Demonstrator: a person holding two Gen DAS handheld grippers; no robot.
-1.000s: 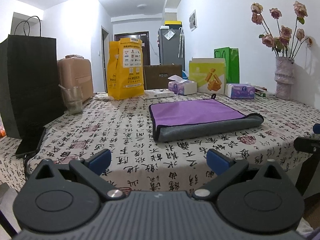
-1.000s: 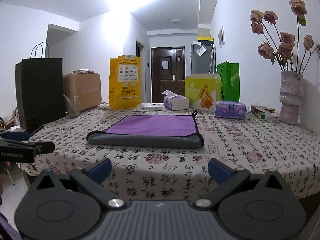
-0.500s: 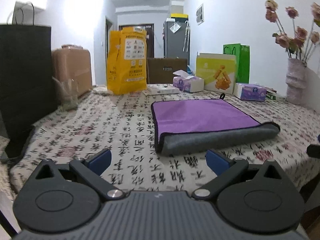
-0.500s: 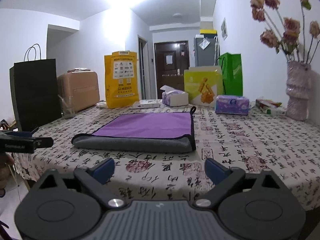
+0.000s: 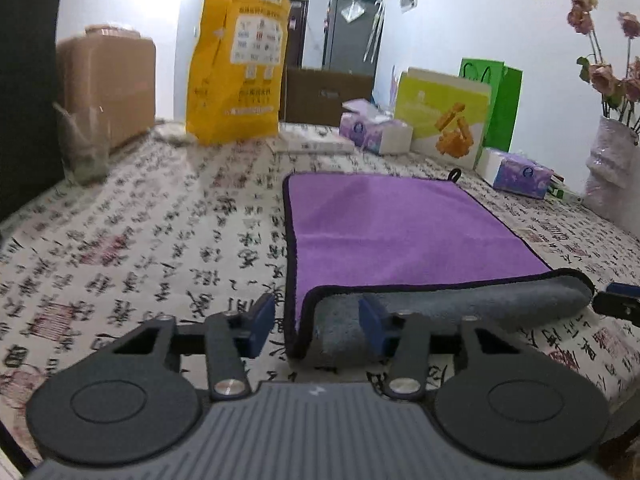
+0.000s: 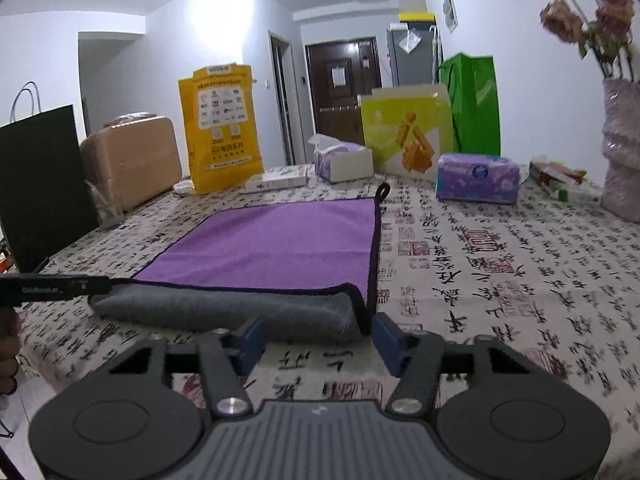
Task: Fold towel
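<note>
You held both tongs low and level, the left tongs (image 5: 316,322) and right tongs (image 6: 318,340) each wide apart around a near corner of the purple towel (image 5: 392,232) on the counter (image 5: 160,248).

White walls (image 6: 168,64), dark door (image 6: 342,76) at far end — bright ceiling glare.

The left gripper (image 5: 316,322) and right gripper (image 6: 318,338) look alike: dark grey ribbed body, two round black discs, silver screws, black linkages, blue finger pads (image 6: 387,342).
</note>
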